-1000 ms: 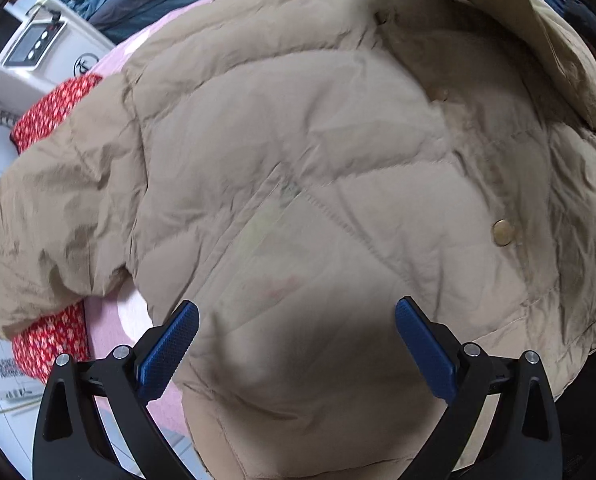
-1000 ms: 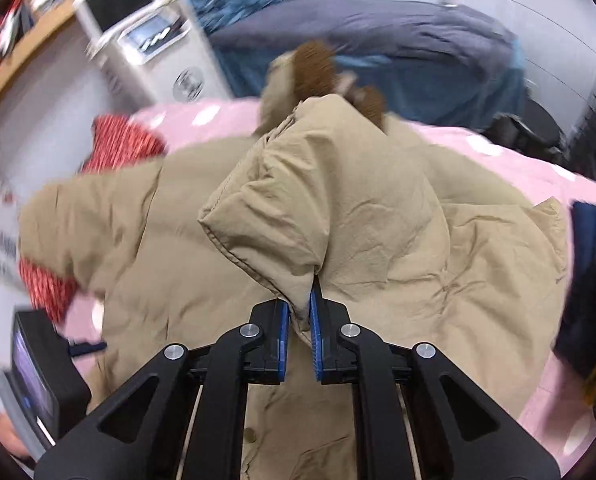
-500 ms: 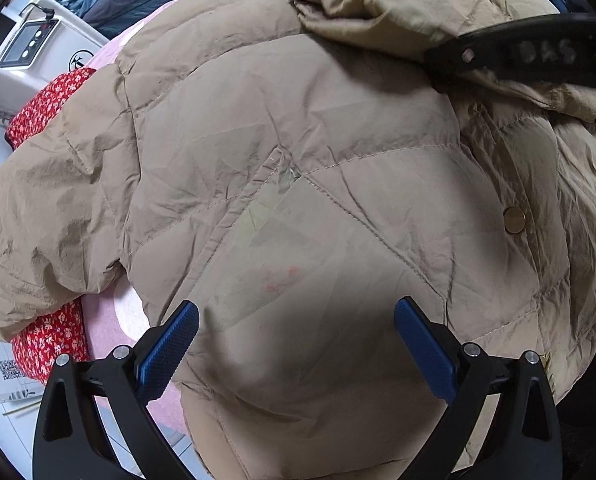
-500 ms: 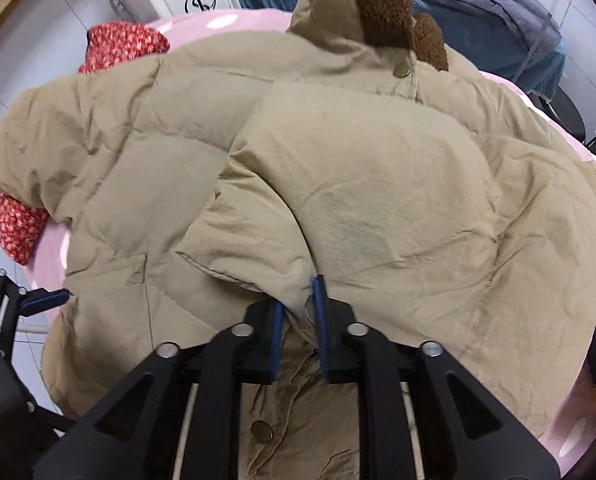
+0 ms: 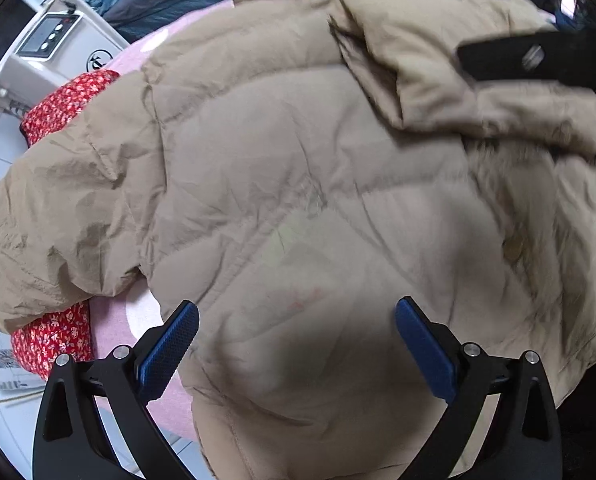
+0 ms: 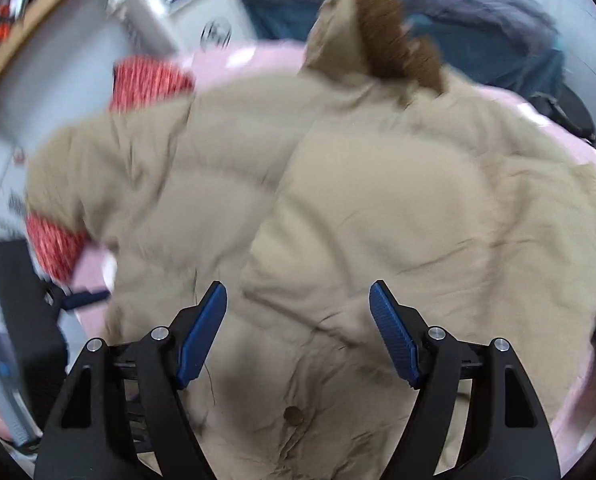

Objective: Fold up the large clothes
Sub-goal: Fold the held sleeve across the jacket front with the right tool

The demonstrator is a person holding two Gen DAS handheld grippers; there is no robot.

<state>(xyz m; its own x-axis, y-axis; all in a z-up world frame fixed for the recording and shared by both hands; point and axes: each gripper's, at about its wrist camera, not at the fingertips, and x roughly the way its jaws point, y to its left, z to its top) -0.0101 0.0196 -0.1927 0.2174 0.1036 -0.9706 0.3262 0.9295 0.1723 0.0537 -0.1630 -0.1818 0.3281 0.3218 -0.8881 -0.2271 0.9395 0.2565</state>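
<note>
Writing first: beyond my left jaws sits a white machine [image 5: 53, 52] with a small grey control panel and a round black emblem on its side, too small to read. A sheet of printed paper [image 5: 1, 364] with a square code lies low to the left; I cannot make out its words.

Now the coat. The big beige quilted puffer jacket [image 5: 298, 184] with a brown fur-trimmed hood [image 6: 394, 44] sprawls right under both my tools, over a pink bedcover [image 5: 113, 320]. One sleeve [image 6: 418, 216] lies folded across the body, straight ahead of my right jaws. A red floral cloth [image 5: 57, 340] peeks out beneath the other sleeve, left of my left jaws.

My left gripper [image 5: 295, 344] points steeply down, jaws spread wide, nothing pinched, the jacket's hem below them. My right gripper [image 6: 298, 332] tilts down too; its jaws have just been opening and stand wide, pads clear of the fabric, with a round brass snap button [image 6: 293, 415] near between them. This view is blurred.
</note>
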